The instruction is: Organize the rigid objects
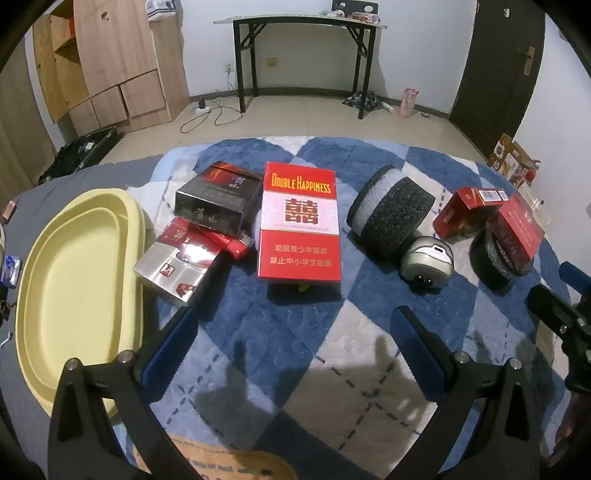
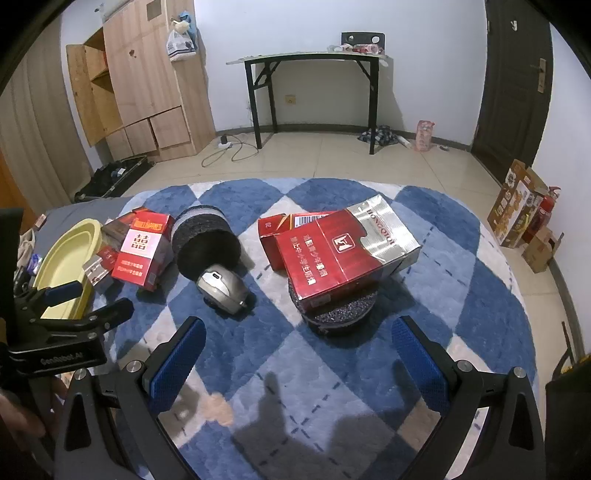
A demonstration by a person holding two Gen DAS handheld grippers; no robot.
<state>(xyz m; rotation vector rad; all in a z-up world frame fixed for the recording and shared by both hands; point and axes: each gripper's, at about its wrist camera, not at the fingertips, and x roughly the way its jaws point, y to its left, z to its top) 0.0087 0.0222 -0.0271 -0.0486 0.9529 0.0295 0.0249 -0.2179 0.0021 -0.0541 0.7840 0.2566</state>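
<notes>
The red-and-silver box (image 2: 347, 251) rests tilted on a black disc (image 2: 334, 314) on the rug (image 2: 461, 288) — right claw (image 2: 295, 354) spread wide and empty. Square up and grip across its narrow sides — tray (image 1: 74, 273) lies far left; left claw (image 1: 291, 343) is equally agape.

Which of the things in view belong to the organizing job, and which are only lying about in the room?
Belong to the job:
- yellow tray
- Double Happiness box
- black box
- foam roll
- silver mouse
- red-silver box on a foam disc

Just lying about:
- folding table
- wooden cabinet
- floor cables
- fire extinguisher
</notes>
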